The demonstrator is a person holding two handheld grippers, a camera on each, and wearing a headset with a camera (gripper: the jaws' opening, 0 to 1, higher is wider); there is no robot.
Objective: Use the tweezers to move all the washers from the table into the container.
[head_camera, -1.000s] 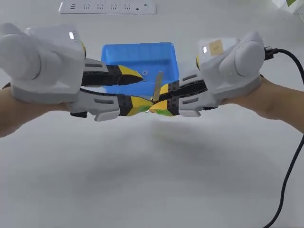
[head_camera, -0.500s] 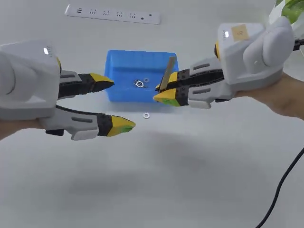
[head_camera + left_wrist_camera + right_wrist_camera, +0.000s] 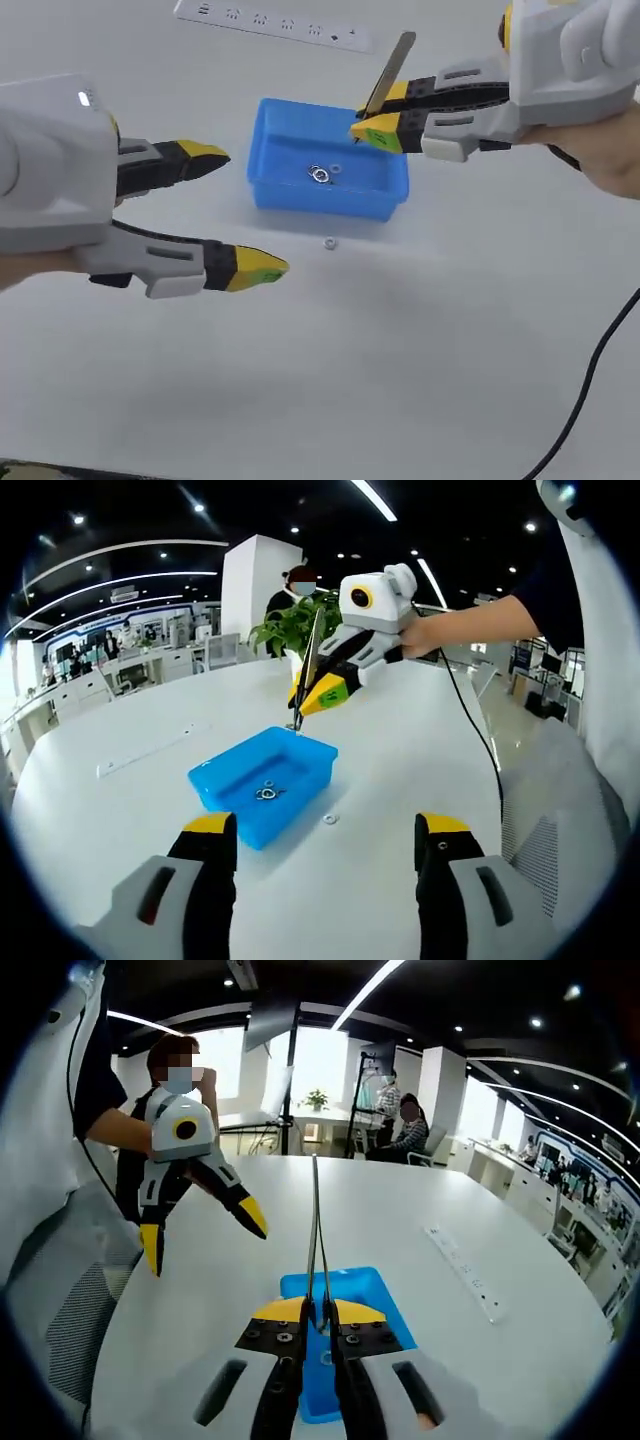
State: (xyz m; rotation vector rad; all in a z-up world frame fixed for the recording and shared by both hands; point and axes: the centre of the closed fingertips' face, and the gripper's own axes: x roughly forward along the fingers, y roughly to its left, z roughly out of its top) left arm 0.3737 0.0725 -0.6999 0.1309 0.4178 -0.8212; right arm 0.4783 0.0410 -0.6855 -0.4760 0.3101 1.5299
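We hold our left gripper [image 3: 250,212] low over the worktop [image 3: 420,340], its fingers [image 3: 245,268] spread wide with nothing between them. One washer [image 3: 330,242] lies on the worktop just in front of the blue container [image 3: 262,190], to the right of our lower left fingertip and apart from it. Our right gripper [image 3: 368,128] hangs over the container's far right corner, well above that washer, with its fingers pinching the tweezers [image 3: 392,65]. A few more washers [image 3: 322,174] lie inside the container.
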